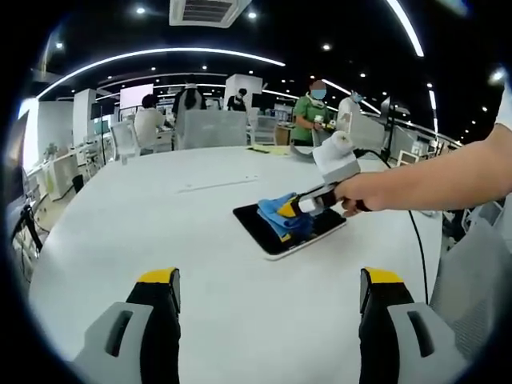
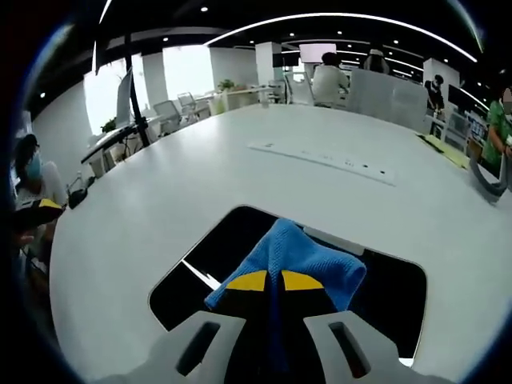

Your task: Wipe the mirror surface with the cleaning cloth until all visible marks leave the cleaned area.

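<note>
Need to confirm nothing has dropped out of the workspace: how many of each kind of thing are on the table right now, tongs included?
Mirror: 1
Cloth: 1
Tongs: 2, left tongs open and right tongs shut on the cloth
Total: 4

A large white oval table carries a flush cable-slot strip along its middle, with a black cable trailing near one edge, grey office chairs beyond, and a green-shirted person standing at the far side.
</note>
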{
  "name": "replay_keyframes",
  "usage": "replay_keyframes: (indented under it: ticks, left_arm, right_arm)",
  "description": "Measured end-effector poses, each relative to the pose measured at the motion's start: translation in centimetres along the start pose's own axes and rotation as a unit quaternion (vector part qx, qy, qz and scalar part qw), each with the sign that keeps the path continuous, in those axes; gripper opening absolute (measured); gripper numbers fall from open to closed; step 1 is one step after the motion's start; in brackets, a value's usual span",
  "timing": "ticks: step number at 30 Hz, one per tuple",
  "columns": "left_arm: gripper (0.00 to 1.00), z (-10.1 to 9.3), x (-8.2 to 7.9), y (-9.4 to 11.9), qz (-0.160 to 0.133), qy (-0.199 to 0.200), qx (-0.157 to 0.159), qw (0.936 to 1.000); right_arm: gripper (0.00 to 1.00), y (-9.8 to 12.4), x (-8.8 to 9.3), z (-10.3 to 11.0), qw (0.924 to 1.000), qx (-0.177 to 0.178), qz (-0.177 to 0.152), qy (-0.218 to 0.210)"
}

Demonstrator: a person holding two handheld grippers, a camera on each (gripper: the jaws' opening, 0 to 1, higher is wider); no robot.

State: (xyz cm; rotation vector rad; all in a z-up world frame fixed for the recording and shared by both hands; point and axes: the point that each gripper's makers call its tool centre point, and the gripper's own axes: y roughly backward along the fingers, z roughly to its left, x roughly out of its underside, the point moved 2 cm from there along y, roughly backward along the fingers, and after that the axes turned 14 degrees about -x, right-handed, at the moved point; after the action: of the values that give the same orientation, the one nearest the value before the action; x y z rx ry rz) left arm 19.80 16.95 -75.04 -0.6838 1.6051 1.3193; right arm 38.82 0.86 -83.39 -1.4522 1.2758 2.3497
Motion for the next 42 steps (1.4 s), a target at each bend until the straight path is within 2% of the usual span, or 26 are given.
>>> replay_keyframes:
  ticks: [9, 23, 42]
  left_arm:
    - [0.94, 0.0, 0.1, -0.1, 0.0, 0.0, 0.0, 1.0]
    - [0.94, 0.1, 0.0, 0.0, -0.002, 0.004, 0.0, 1.0]
    - [0.94, 0.5, 0.3, 0.2, -0.002, 0.007, -0.003, 1.0]
  right_arm:
    - [0.0, -0.3, -0.3, 1.3, 1.0, -0.006, -0.001, -0.003]
    - [0.0, -1.3, -0.5, 1.8, 0.9999, -0.013, -0.001, -0.008]
    - [0.0, -2.9, -1.2, 4.2, 0.9995, -0.032, 0.004, 0.003]
